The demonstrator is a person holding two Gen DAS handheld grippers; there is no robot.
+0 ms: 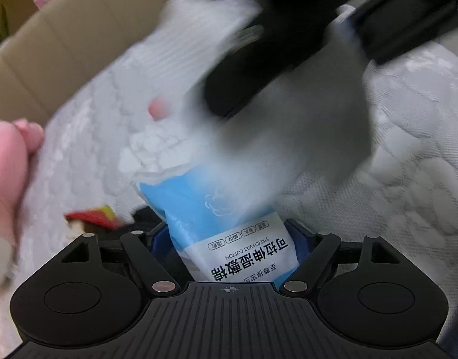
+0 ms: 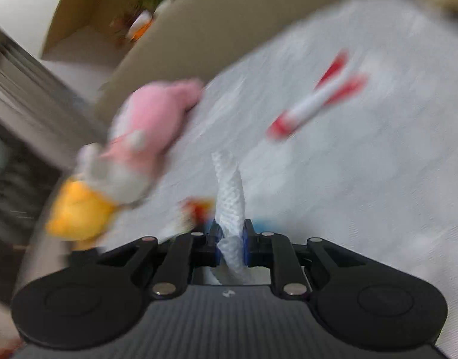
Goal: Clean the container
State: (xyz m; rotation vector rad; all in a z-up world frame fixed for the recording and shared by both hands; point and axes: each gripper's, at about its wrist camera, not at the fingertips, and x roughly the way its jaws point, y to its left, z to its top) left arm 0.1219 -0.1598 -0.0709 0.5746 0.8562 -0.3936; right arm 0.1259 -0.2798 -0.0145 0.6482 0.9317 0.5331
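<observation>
Cardboard box (image 1: pixel 64 45), possibly the container meant, stands at the far left edge of the white quilted cover (image 1: pixel 408 149) in our left wrist view. A pink plush toy (image 1: pixel 7 161) lies just in front of it. At the centre, our left gripper (image 1: pixel 229 239) pinches a blue and white wet-wipe packet (image 1: pixel 217 209). Its blue pads (image 1: pixel 157 239) press on the packet's two sides, and the packet rises tilted from between them. Above and to the right, a white wipe (image 1: pixel 199 45) hangs blurred over the packet's open top.

In our right wrist view the box wall runs across the upper left, with the plush toy lying against its foot. At the centre, our right gripper (image 2: pixel 230 236) has its jaws nearly together, clamped on the twisted wipe, which sticks up past the fingertips. Further right, a red and white tube (image 2: pixel 315 101) lies on the cover, well apart from the wipe.
</observation>
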